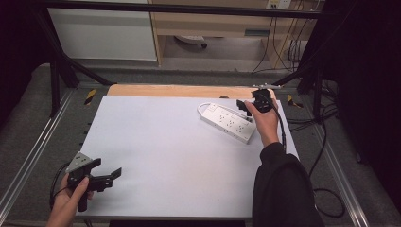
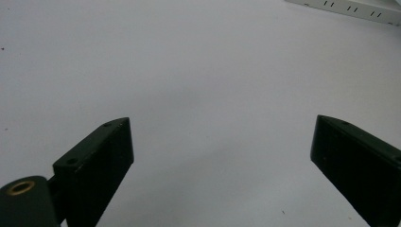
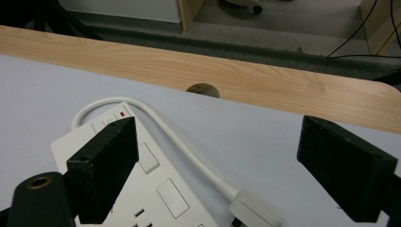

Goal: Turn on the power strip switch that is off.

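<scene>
White power strip (image 1: pixel 228 122), looped cord (image 3: pixel 156 124)

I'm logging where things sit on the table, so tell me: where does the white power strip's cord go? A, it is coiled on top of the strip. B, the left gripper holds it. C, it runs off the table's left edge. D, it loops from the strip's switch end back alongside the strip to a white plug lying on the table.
D: in the right gripper view the white cord curves from the switch end of the white plastic power strip to the white plug.

open right gripper (image 3: pixel 217 161) over white power strip (image 3: pixel 156 189), plug (image 3: pixel 253 210).
</scene>
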The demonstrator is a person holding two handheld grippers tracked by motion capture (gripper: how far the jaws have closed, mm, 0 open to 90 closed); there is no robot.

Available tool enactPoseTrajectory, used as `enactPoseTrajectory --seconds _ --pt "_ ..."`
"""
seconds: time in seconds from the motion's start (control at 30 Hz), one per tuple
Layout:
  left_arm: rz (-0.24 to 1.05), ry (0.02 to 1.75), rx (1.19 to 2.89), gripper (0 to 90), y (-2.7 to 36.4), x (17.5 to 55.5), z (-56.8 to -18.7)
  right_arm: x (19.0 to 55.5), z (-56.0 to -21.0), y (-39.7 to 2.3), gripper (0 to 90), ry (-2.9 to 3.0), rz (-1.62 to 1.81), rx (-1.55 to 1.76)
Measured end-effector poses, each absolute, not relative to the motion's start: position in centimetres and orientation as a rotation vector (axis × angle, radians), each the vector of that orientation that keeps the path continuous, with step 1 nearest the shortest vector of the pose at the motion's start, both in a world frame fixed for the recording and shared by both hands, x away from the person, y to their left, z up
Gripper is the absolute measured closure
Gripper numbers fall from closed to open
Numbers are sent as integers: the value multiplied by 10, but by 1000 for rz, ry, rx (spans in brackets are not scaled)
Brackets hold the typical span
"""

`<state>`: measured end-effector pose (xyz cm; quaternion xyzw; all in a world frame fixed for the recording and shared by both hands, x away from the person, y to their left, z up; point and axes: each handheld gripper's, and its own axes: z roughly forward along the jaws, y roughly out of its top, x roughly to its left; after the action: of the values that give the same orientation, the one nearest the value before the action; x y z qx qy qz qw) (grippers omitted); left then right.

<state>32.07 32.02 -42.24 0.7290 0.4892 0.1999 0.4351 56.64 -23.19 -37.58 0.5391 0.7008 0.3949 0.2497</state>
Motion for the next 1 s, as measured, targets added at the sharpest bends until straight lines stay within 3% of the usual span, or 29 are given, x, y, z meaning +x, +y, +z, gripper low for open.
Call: enactPoseTrajectory --seconds 0.23,0.4,1.0 --pt "496 1218 1815 67 320 321 -422 568 -380 -231 161 1924 1064 1478" --pt "496 1217 1815 66 320 321 -422 569 -383 -228 227 1940 1067 1475" --pt "497 1211 1819 67 320 320 -422 573 -398 -211 599 1997 1121 1425"
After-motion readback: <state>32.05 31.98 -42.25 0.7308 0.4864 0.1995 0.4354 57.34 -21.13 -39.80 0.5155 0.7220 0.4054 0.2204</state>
